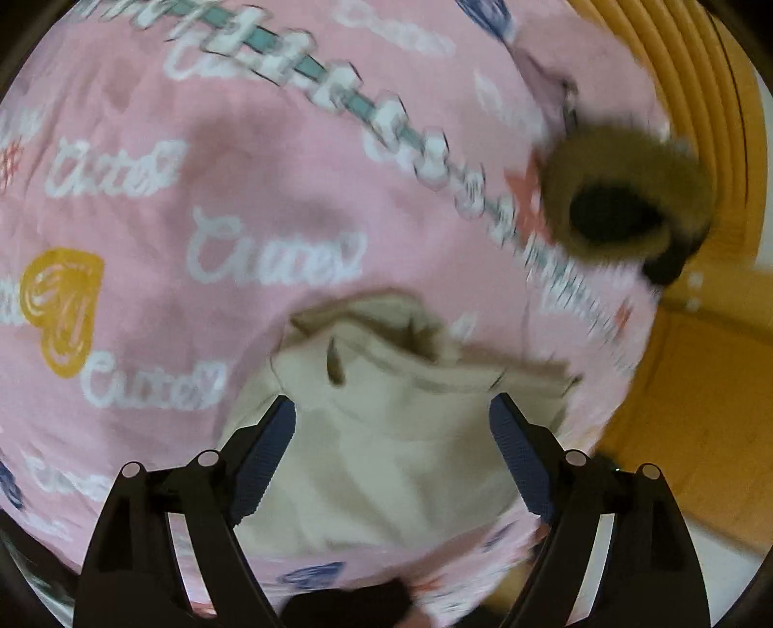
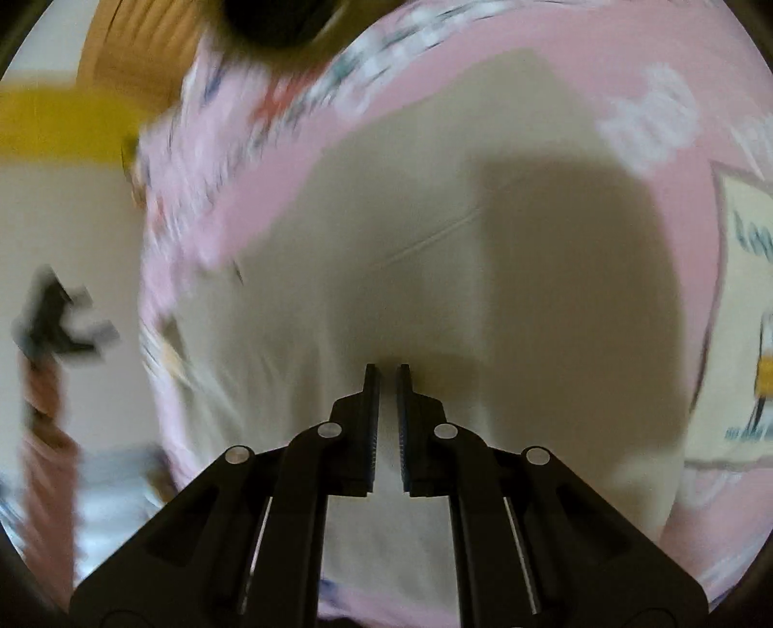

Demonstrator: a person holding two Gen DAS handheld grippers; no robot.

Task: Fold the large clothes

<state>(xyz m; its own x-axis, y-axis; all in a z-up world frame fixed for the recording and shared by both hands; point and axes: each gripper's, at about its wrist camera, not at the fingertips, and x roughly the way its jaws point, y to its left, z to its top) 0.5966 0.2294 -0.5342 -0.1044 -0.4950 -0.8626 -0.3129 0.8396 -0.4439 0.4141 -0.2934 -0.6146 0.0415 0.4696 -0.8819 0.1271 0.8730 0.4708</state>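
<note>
A beige garment (image 1: 386, 435) lies crumpled on a pink printed bedsheet (image 1: 241, 169). My left gripper (image 1: 392, 410) is open, its jaws wide apart just above the garment's bunched edge, holding nothing. In the right wrist view the same beige garment (image 2: 435, 241) spreads flatter over the pink sheet (image 2: 555, 43). My right gripper (image 2: 387, 374) has its jaws nearly together over the cloth; I cannot see fabric pinched between them. Both views are motion-blurred.
A brown furry slipper-like object (image 1: 623, 203) sits at the bed's right edge, and it shows at the top of the right wrist view (image 2: 280, 19). An orange wooden frame (image 1: 700, 121) borders the bed. A pale printed patch (image 2: 739, 338) lies at right.
</note>
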